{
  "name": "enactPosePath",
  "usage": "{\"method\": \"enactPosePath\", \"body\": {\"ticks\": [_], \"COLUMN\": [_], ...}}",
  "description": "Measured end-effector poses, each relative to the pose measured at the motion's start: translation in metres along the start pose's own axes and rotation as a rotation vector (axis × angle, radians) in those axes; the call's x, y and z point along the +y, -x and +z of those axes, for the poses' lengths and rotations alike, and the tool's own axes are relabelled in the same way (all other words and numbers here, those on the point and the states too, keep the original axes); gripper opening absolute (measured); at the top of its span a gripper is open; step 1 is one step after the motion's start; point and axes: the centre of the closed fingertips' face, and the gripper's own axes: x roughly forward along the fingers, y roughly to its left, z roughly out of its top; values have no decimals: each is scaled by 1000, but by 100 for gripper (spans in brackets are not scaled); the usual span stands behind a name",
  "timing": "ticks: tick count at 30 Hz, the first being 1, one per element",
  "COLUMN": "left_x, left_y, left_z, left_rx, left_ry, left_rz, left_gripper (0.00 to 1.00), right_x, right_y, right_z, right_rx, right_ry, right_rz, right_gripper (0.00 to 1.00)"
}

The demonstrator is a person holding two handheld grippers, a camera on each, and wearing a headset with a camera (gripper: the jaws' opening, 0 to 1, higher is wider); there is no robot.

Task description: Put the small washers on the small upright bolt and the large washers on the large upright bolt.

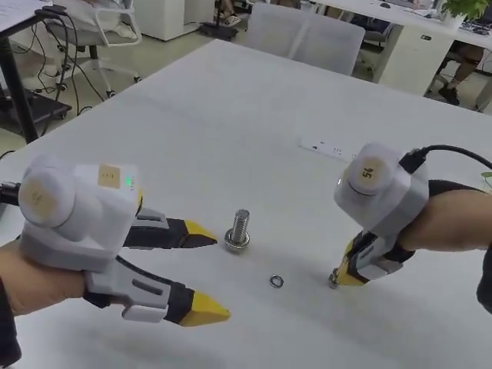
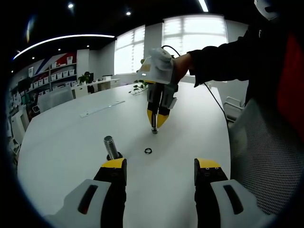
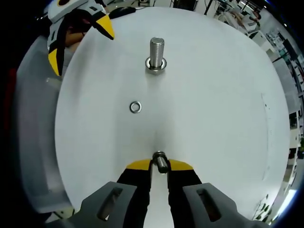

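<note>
The step in hand, I'd say, falls to the left gripper (image 1: 217, 274), its jaws spread wide at the lower left of the head view. It should come down on the small washer (image 1: 276, 281) and pinch it by the rim, leaving the hole free for the thread. Just right of its upper tip stands the large bolt (image 1: 239, 229), upright, with a ring at its foot; washer or bolt head, I can't make out. The washer lies loose on the table (image 1: 231, 115), right of the open jaws and between the two bolts. Further right, the right gripper (image 1: 344, 278) is pinched on the small bolt (image 3: 160, 162), which wants holding plumb.
</note>
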Motion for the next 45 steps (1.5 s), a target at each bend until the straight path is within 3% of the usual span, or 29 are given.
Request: {"method": "enactPosePath", "body": {"ticks": [29, 45], "left_x": [0, -1], "left_y": [-1, -2], "left_z": [-1, 1], "left_rx": [6, 1], "left_ry": [5, -2], "left_rz": [-7, -8], "left_gripper": [56, 56], "right_x": [-2, 6], "right_y": [-5, 0], "right_z": [-5, -24], "right_rx": [6, 15], "right_ry": [3, -34], "right_rz": [-4, -12], "right_gripper": [16, 17]}}
